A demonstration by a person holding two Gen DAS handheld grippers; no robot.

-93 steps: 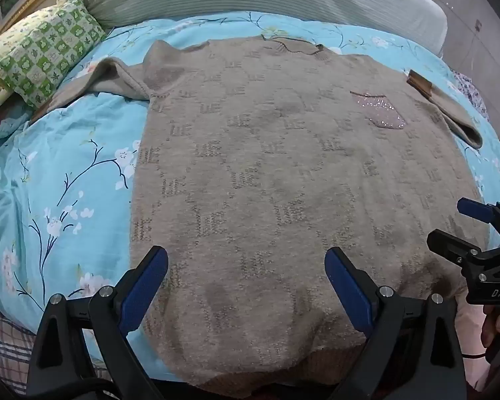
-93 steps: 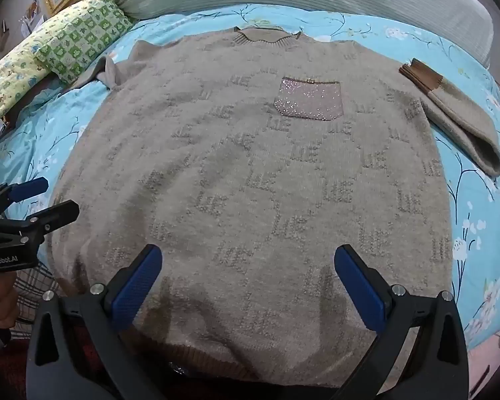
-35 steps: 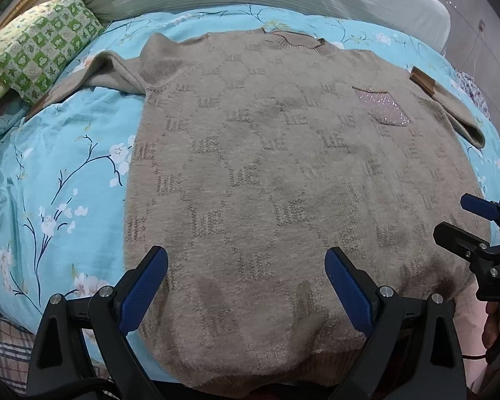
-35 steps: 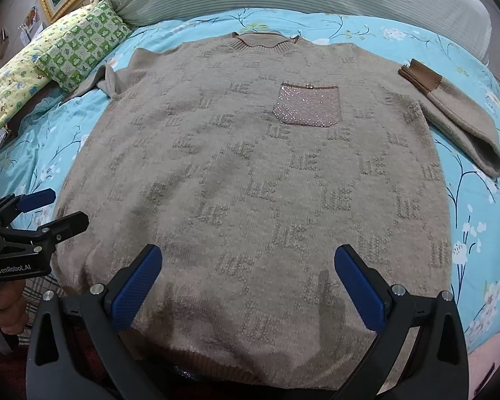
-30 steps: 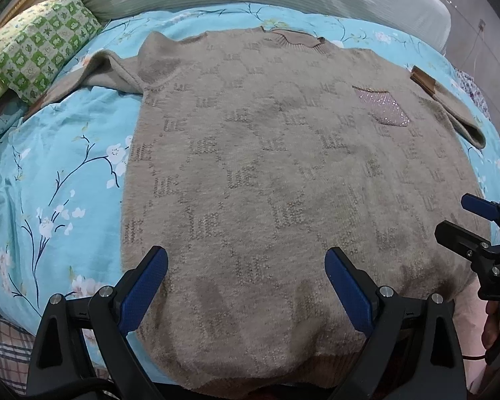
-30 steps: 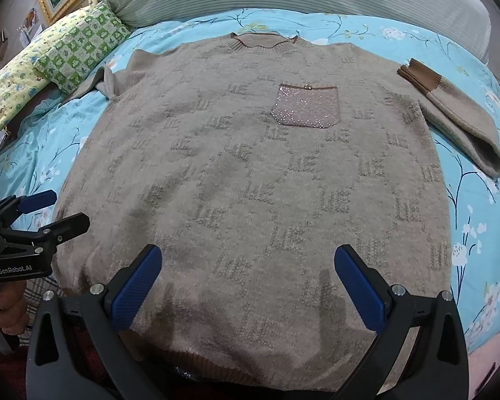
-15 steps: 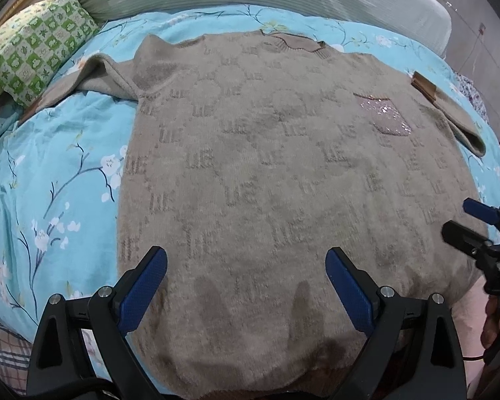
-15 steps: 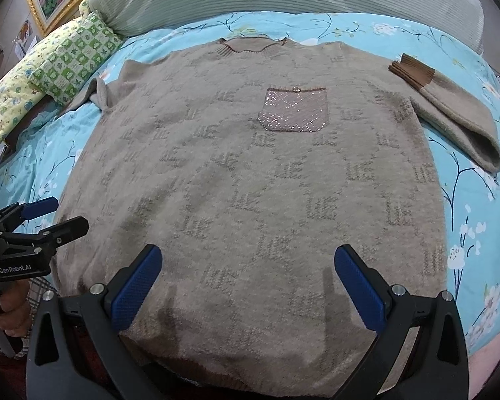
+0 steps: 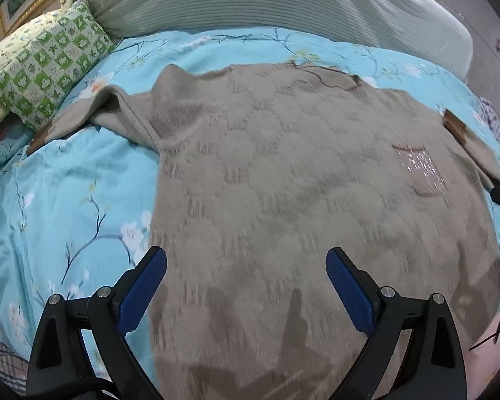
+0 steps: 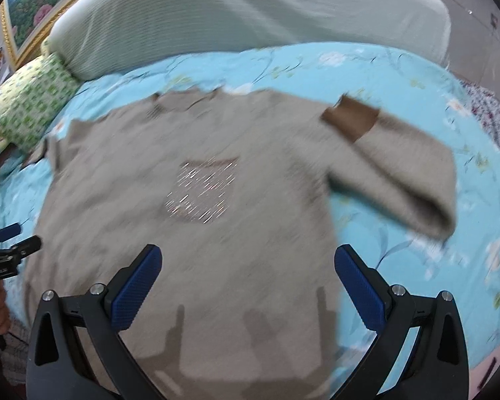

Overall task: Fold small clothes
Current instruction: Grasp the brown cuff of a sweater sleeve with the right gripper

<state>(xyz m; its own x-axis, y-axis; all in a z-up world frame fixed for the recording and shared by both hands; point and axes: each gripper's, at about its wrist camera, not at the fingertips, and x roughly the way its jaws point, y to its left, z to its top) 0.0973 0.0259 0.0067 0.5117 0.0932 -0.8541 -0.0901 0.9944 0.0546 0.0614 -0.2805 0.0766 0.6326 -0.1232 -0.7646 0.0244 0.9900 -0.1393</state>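
Floral blue bed: sweater flat, collar far, hem nearest; right gripper nearer folded-in sleeve, both grippers' jaws spread, empty.

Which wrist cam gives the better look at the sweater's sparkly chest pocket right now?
Right wrist. The pocket sits near centre frame, facing the camera, though streaked by motion blur. In the left wrist view the pocket is sharper but pushed to the right edge, smaller and skewed by the fisheye.
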